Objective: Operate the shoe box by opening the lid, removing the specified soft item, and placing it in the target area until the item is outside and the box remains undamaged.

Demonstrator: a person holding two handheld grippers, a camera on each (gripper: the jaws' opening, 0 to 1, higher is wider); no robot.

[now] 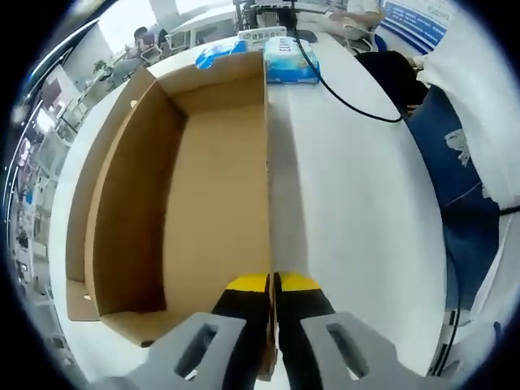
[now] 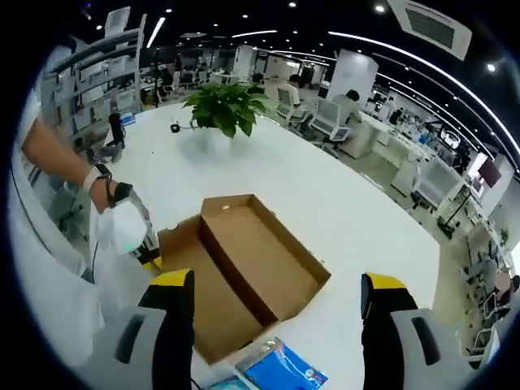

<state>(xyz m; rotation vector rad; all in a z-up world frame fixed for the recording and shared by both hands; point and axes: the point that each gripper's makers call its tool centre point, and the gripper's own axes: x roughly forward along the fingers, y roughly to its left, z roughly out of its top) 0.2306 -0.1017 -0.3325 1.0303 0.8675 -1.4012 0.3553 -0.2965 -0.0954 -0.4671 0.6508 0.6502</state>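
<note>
An open brown cardboard shoe box [image 1: 203, 187] lies on the white table, and its inside looks bare. My left gripper [image 1: 272, 283] is shut on the box's thin right-hand wall, with the yellow-tipped jaws pressed on both sides of the cardboard edge. Beyond the box's far end lie a blue-and-white soft pack [image 1: 289, 58] and a second blue pack [image 1: 216, 54]. In the right gripper view the same box [image 2: 260, 260] is seen from above. My right gripper [image 2: 278, 284] hovers over it, open wide and holding nothing. The left gripper [image 2: 150, 256], in a gloved hand [image 2: 122, 227], holds the box's left edge. A blue pack [image 2: 280, 370] lies nearest.
A black cable [image 1: 341, 93] runs across the table to the right of the box. A person in blue trousers [image 1: 463, 195] stands at the table's right edge. A potted plant [image 2: 227, 106] stands at the far side of the round white table [image 2: 357, 211], with office desks behind.
</note>
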